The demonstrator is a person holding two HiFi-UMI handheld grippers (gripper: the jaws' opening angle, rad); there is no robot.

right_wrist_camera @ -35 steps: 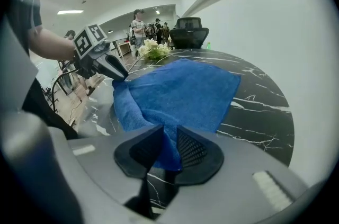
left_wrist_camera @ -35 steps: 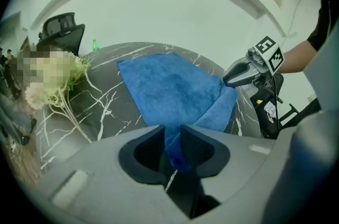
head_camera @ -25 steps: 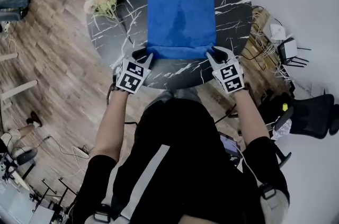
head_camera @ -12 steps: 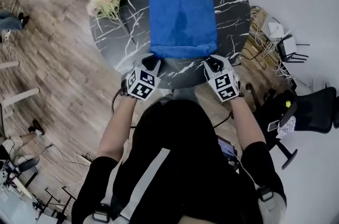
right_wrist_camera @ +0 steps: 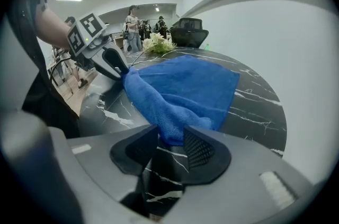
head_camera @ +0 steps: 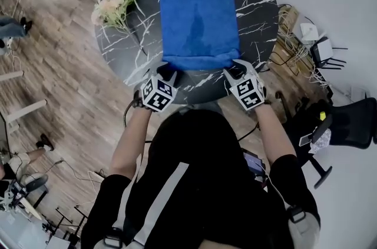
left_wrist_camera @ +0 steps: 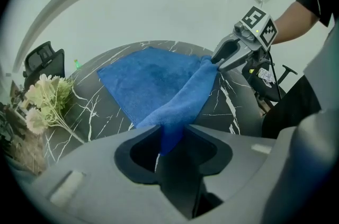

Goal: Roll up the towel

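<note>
One blue terry towel (head_camera: 199,18) lies spread on one round black marble-patterned desk (head_camera: 259,12), with one bunch of pale artificial flowers (head_camera: 115,3) at its 10 o'clock. There are two tools. The left tool (head_camera: 166,73) pinches the towel's 7 o'clock corner and the right tool (head_camera: 234,72) its 5 o'clock corner. Both pairs of jaws have just eased wider, though the cloth fills each gap. Compared with a second ago, the tools stand closer together. Both forearms reach forward, the tools angled steeply down toward 12 o'clock, holding the near edge raised.
</note>
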